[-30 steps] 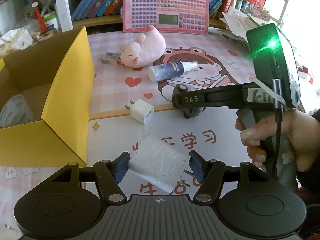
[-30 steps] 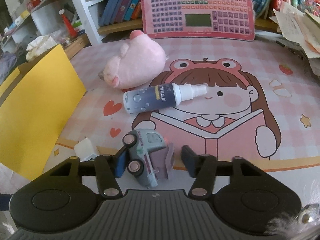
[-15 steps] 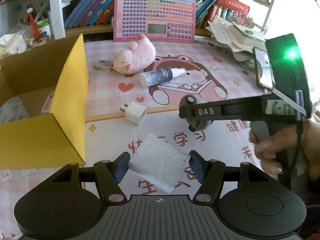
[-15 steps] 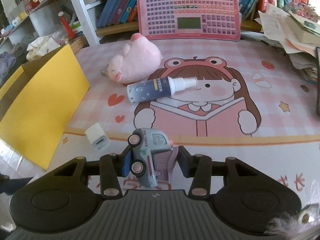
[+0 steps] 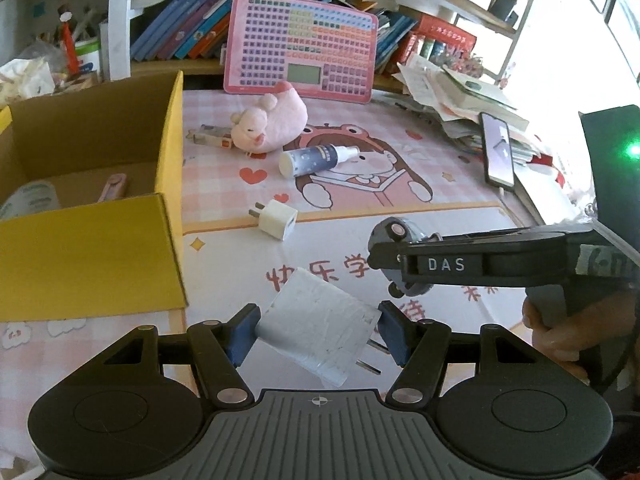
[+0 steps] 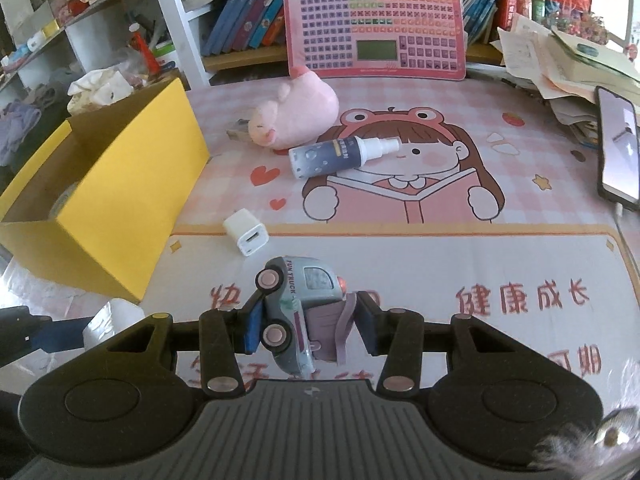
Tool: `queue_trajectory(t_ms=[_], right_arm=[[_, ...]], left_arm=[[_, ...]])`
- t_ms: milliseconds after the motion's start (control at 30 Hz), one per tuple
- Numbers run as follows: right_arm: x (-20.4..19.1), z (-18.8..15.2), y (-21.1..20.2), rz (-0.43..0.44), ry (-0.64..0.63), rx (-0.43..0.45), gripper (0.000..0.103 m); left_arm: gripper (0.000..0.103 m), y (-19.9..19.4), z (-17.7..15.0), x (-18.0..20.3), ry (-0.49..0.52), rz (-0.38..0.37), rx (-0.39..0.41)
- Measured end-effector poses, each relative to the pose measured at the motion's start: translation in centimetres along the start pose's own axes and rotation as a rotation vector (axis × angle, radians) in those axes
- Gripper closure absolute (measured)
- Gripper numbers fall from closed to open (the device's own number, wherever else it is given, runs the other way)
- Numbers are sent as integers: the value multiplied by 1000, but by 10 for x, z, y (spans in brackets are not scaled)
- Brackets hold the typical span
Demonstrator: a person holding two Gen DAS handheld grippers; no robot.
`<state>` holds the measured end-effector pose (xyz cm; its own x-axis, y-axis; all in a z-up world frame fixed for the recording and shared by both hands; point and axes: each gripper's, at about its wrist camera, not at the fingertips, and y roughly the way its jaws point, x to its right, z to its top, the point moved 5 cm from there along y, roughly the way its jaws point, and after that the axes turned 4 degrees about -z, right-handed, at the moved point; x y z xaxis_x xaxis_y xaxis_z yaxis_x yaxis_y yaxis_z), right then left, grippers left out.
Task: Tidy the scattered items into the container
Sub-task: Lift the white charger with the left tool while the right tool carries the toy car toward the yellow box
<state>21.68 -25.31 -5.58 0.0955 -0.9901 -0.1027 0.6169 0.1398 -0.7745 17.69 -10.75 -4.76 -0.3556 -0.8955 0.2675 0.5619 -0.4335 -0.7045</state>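
Both tools carry a load above the desk [image 6: 460,248], which suggests each item is on its way to the yellow cardboard box [image 5: 100,248] standing open at the left. The left tool [image 5: 318,330] is closed about halfway on a white wall charger [image 5: 320,330], gripped by its flat sides with the prongs pointing right and downward. The right tool [image 6: 308,320] is narrowed onto a grey toy truck [image 6: 298,312] tipped on its side, wheels against the left finger. Left on the desk are a small white plug adapter [image 6: 246,237], a spray bottle [image 6: 340,155], a pink plush pig [image 6: 296,120] and a small packet [image 5: 212,135] behind it. The box already holds a tape roll [image 5: 28,202] and a pink object [image 5: 114,186].
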Motion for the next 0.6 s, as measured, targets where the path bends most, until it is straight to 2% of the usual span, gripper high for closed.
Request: queue_trajectory(t_ms=[600], right_arm=[[-83,-65,-45,-45,-3,-2,59]], left_arm=[[39,-70,-60,-48,0,-31,-10]])
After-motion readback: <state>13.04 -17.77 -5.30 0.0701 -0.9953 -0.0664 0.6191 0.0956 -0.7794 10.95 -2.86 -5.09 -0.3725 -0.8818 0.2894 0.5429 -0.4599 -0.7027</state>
